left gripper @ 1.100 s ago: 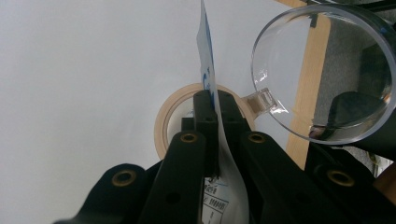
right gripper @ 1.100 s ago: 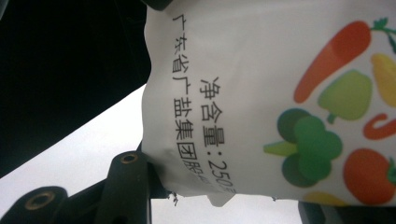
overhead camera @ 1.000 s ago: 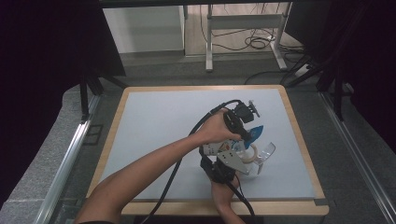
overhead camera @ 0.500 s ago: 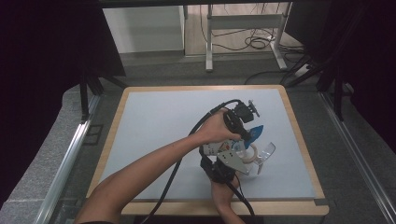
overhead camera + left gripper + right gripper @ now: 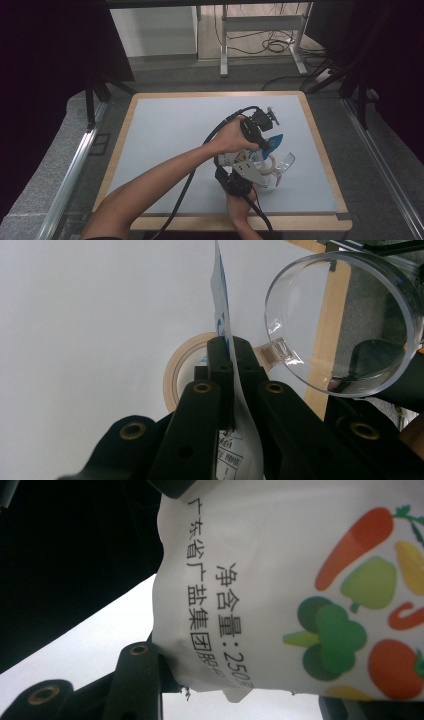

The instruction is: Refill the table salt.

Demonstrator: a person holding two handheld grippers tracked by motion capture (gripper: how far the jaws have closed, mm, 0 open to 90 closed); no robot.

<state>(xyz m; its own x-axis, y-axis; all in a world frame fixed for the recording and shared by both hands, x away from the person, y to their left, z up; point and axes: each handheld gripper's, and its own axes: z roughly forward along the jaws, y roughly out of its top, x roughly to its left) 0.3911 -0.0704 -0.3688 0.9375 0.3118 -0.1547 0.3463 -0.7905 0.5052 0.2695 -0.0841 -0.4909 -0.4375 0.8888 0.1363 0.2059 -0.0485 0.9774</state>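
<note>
both hands unmoved since earlier, left claw (image 5: pixel 232 347) clenched on white bag (image 5: pixel 220 300), right claw (image 5: pixel 240 700) grasping same bag

A pale grey, wood-framed tabletop (image 5: pixel 175 130) stands over grey carpet (image 5: pixel 60 165); beyond it, black cables (image 5: pixel 272 45) coil beside a grey metal stand (image 5: pixel 260 22).

Two forearms enter from the bottom edge over a pale blue table (image 5: pixel 165 130) with a wooden rim. The left gripper (image 5: pixel 260 145), reaching across, and the right gripper (image 5: pixel 239 181), nearer the person, meet at a white-and-blue packet (image 5: pixel 252 156), beside a tape ring (image 5: pixel 267 165) and a clear cup (image 5: pixel 285 165)
</note>
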